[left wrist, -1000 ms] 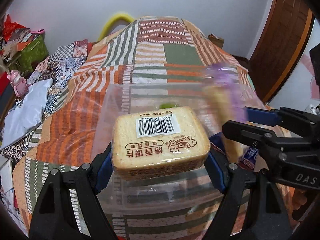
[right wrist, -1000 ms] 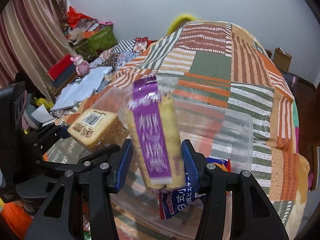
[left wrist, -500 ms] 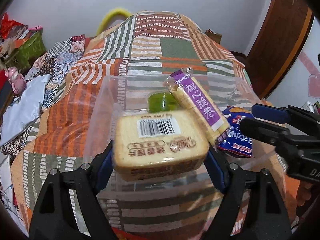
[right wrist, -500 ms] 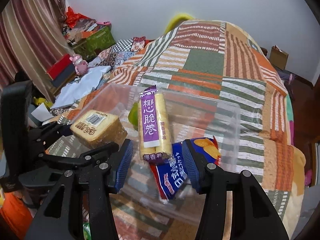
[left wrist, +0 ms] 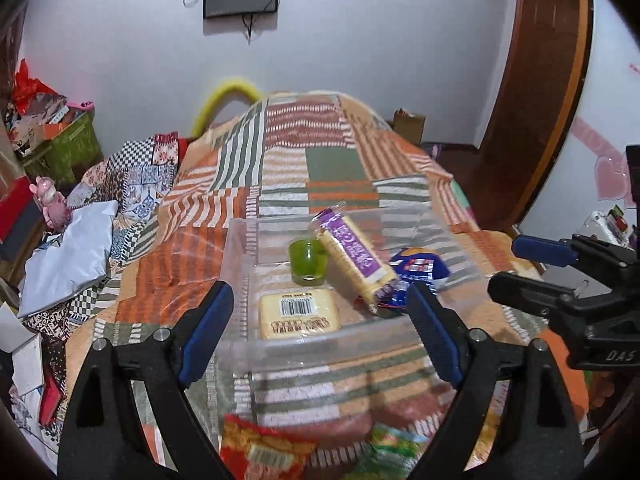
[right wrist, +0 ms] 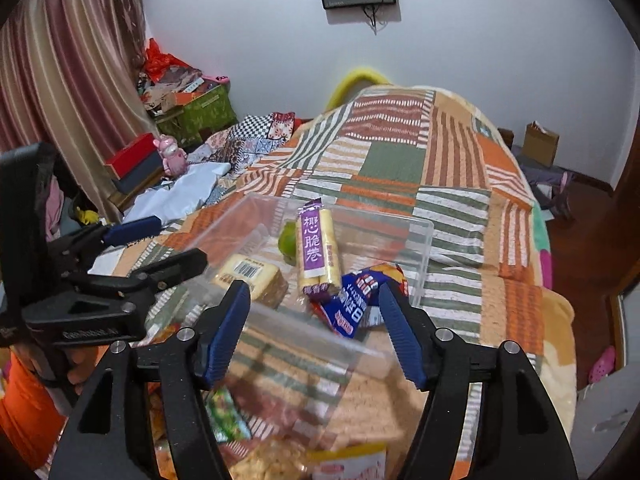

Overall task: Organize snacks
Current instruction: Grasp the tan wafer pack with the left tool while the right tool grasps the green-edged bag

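Observation:
A clear plastic bin sits on the patchwork bedspread. Inside lie a bread pack with a barcode, a yellow roll pack with a purple label, a green cup and a blue snack bag. My left gripper is open and empty, pulled back in front of the bin. My right gripper is open and empty, also short of the bin. Each gripper shows in the other's view, the right and the left.
More snack packs lie near me on the bed: a red and yellow pack, a green pack, a cracker pack. Clutter and boxes stand left of the bed. A wooden door is on the right.
Both grippers opened and drew back toward me. The bread pack left my left gripper and the purple roll pack left my right gripper; both now lie in the bin.

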A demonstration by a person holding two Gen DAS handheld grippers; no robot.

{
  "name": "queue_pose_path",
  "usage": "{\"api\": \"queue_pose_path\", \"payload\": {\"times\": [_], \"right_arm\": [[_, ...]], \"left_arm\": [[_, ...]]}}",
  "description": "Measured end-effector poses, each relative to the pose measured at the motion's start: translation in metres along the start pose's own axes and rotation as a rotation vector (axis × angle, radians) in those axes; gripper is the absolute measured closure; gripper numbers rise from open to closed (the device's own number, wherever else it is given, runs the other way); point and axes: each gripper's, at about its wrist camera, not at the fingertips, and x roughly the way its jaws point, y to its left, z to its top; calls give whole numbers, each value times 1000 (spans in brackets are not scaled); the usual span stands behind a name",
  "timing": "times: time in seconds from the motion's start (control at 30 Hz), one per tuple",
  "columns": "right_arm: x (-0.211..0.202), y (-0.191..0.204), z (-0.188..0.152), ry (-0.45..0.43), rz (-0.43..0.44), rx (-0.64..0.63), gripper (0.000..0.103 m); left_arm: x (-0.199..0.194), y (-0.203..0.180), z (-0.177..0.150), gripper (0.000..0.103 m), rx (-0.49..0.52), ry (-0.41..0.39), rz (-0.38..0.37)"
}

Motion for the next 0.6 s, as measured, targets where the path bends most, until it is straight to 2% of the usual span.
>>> {"api": "queue_pose_path", "payload": {"times": [0.27, 0.6], "right_arm": [[-27, 13, -31, -6, -18, -16, 35], [-53, 17, -82, 26, -6, 48, 32]], "left_arm": [[-41, -4, -23, 12, -19, -9, -13], [-56, 0, -97, 12, -40, 112, 1]]}}
